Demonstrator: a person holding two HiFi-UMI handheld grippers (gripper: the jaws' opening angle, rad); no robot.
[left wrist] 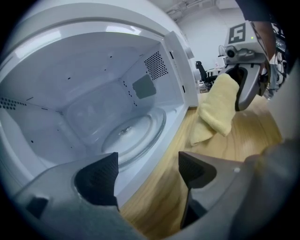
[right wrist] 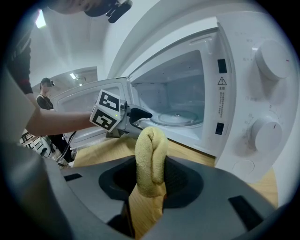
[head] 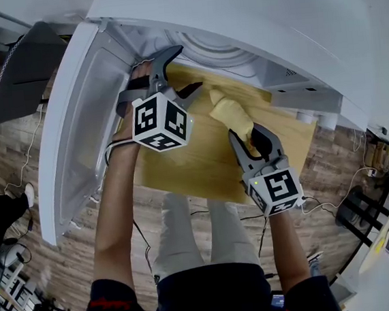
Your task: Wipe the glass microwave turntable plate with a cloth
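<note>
So, microwave [right wrist: 243, 70]: white, standing on the wooden surface [head: 202, 161], its door [head: 76, 135] swung wide open on the left of the person holding the tools; two round knobs [right wrist: 273, 60] sit on the front panel.
Turntable plate [left wrist: 136, 130]: clear glass and round, lying flat and face up on the floor of the cavity, inside the oven. Being a disc, it has no long side to speak of. Nothing touches it.
Cloth [head: 232, 113]: yellow, folded into a thick roll. Its long axis runs along the jaws of the right tool, and the free rounded end points away from the person toward the open cavity. It hangs over the surface in front of the oven, outside the opening. In the left gripper view a loose corner hangs down toward the wood; whether it touches I cannot tell.
Right hand-held gripper [head: 251, 139]: jaws closed onto the cloth, pressing the roll from both sides, with a tail of fabric dropping beneath them.
Left hand-held gripper [left wrist: 147, 171]: jaws spread wide with nothing between the pads. It is held at the mouth of the cavity, beside the door, pointing in and downward at the plate. One jaw sits over the oven's front edge, the other over the wood.
Two tools: near each other but apart, the left one closer to the oven.
</note>
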